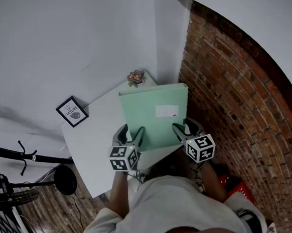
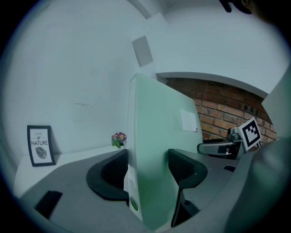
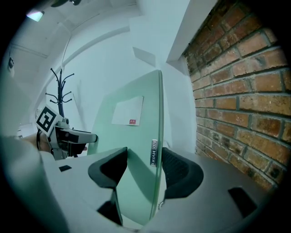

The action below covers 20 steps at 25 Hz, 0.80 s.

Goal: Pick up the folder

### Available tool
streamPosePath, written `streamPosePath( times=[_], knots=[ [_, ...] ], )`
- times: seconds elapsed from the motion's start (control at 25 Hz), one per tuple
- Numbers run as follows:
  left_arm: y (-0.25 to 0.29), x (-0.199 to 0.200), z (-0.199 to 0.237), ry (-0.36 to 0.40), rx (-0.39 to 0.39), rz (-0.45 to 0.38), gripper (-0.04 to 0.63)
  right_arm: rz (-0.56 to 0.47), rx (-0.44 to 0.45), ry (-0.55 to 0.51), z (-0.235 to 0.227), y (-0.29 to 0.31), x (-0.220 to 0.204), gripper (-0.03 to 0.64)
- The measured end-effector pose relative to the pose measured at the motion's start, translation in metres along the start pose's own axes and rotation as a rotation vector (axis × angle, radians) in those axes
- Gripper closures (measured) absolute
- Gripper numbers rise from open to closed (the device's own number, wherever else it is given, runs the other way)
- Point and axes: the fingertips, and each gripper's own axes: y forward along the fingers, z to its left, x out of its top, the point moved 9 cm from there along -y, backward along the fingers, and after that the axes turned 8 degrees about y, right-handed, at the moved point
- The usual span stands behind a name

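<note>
A pale green folder (image 1: pixel 156 115) with a white label is held flat above the right part of a white table (image 1: pixel 95 142). My left gripper (image 1: pixel 130 138) is shut on its near left corner; in the left gripper view the folder (image 2: pixel 159 150) stands on edge between both pads of that gripper (image 2: pixel 150 170). My right gripper (image 1: pixel 183 131) is shut on the near right corner. The right gripper view shows the folder's (image 3: pixel 136 150) edge with a metal tag pinched in this gripper (image 3: pixel 143 170). Each gripper also shows in the other's view.
A framed print (image 1: pixel 71 112) and a small flower pot (image 1: pixel 136 78) sit on the table by the white wall. A brick wall (image 1: pixel 235 96) runs along the right. A black coat stand (image 1: pixel 18 153) and cables are at the left on the wooden floor.
</note>
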Motion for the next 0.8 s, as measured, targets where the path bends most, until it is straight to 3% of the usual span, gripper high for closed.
streamPosePath(
  times=[0.8],
  knots=[
    [-0.009,0.039,-0.002,0.065,0.003,-0.105,0.314,-0.109,-0.003,-0.082,0.008,-0.012,0.04,0.376]
  ],
)
